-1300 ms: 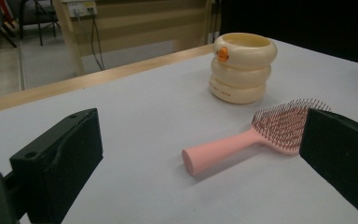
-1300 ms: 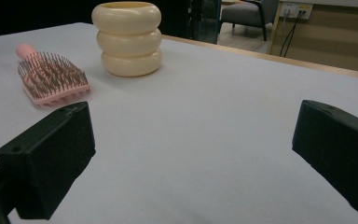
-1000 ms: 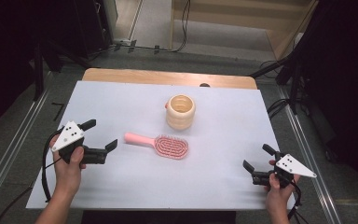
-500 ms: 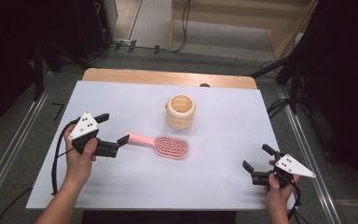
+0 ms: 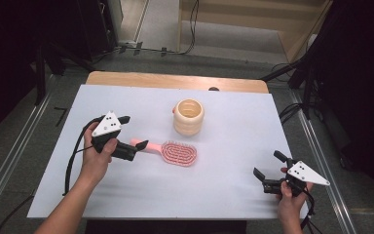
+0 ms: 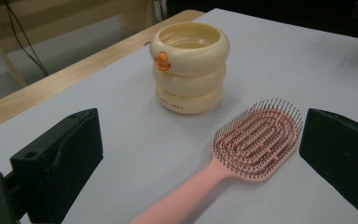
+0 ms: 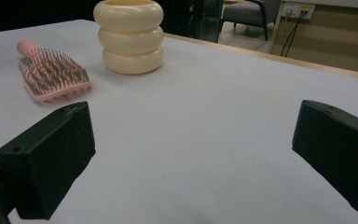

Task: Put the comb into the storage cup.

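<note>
A pink hairbrush (image 5: 173,152) lies bristles-up at the middle of the white table, handle pointing left. Behind it stands a cream ringed cup (image 5: 189,116) with a small orange knob. My left gripper (image 5: 134,131) is open at the handle's end, one jaw near the tip and the other farther back. In the left gripper view the handle of the brush (image 6: 256,140) runs up between the wide-apart jaws, with the cup (image 6: 189,70) beyond. My right gripper (image 5: 266,163) stands open near the front right, holding nothing; its view shows the brush (image 7: 51,77) and cup (image 7: 129,37) far off.
The white sheet (image 5: 233,190) covers the table, with a wooden strip (image 5: 175,80) along its far edge. Dark stands and cables (image 5: 292,112) flank the table on the floor. A black cable (image 5: 73,161) trails from the left gripper.
My left gripper has travelled right and slightly forward, from the table's left side to the brush handle's end. The right gripper, brush and cup have stayed put.
</note>
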Available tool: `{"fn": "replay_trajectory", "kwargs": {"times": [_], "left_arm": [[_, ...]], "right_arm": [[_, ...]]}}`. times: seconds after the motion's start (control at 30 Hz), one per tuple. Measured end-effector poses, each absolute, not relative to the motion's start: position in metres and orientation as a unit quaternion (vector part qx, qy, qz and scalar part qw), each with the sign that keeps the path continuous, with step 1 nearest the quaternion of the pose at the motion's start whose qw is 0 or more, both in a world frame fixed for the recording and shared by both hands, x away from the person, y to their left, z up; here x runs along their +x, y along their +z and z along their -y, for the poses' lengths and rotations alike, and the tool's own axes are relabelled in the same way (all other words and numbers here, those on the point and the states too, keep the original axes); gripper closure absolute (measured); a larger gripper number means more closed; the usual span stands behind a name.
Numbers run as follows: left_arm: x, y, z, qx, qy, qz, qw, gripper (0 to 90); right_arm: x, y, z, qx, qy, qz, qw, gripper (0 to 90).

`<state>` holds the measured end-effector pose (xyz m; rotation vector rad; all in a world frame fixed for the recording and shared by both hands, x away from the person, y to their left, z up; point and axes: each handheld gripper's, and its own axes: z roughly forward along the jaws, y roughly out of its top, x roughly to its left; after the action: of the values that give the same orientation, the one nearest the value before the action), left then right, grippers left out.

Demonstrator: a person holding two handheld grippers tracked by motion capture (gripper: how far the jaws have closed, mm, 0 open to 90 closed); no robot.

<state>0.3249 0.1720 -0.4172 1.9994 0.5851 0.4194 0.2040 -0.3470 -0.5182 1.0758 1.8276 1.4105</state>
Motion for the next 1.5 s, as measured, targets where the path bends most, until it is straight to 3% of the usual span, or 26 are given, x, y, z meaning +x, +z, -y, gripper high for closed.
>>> {"fn": "replay_trajectory", "kwargs": {"times": [0.3, 1.5], "left_arm": [[0.335, -0.419, -0.166, 0.83, 0.155, -0.239, 0.479, 4.9], [0.373, -0.428, -0.123, 0.924, 0.092, -0.15, 0.339, 0.0]], "right_arm": [[0.204, -0.518, 0.347, 0.403, 0.529, -0.687, 0.293, 0.0], [0.205, -0.518, 0.346, 0.401, 0.525, -0.691, 0.294, 0.0]]}}
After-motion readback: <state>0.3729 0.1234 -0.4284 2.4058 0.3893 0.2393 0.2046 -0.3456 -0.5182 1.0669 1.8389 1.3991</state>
